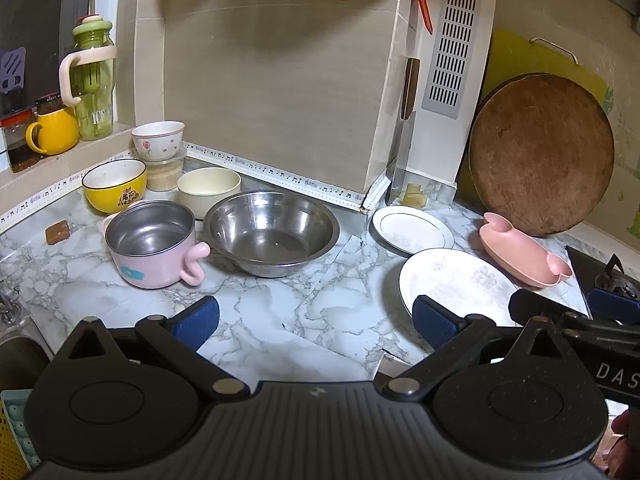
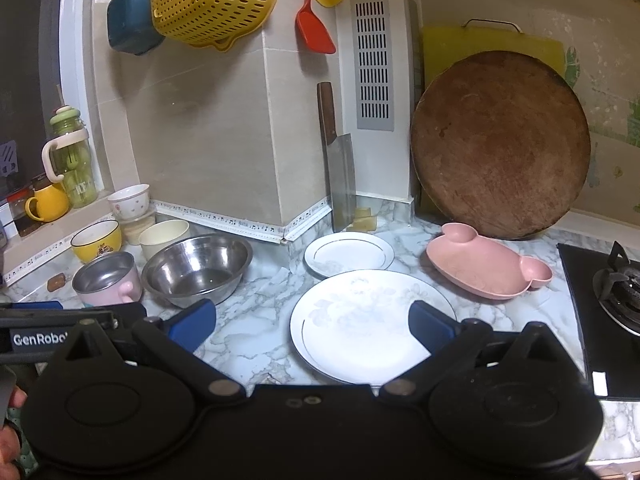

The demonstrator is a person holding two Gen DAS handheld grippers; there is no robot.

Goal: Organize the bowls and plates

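Both grippers hover low over the marble-pattern desk (image 1: 280,312), nothing held. Left gripper (image 1: 316,320): jaws spread wide, empty, aimed at bare desk between the bowls and the plates. Right gripper (image 2: 312,322): jaws spread wide, empty, its right pad over the near edge of the large white floral plate (image 2: 360,324).

Step in hand, by judgement: the first pick, probably that large plate. It lies flat on the desk, so the jaws likely need to come in low at the rim and pinch the lip rather than press down from above; glazed china may slip. Stacking order matters: the small white gold-rimmed plate (image 2: 349,255) sits just behind it and should go on top of the big one, not under. The pink bear-shaped divided dish (image 2: 486,266) sits to the right, near the black gas stove (image 2: 608,300), below the round wooden chopping board (image 2: 500,144) leaning on the wall.

Bowls cluster on the left: large stainless steel bowl (image 1: 272,232), looks empty apart from maybe a wet film at the bottom; pink steel-lined handled cup-bowl (image 1: 154,246) touching or just beside it, empty; cream round bowl (image 1: 209,192) behind, empty; yellow ceramic bowl (image 1: 115,190), white inside, looks empty; white flower-print bowl (image 1: 158,140) sitting on a clear lidded tub (image 1: 164,174) of pale grainy stuff. Nesting small into large probably suits the steel bowl as base.
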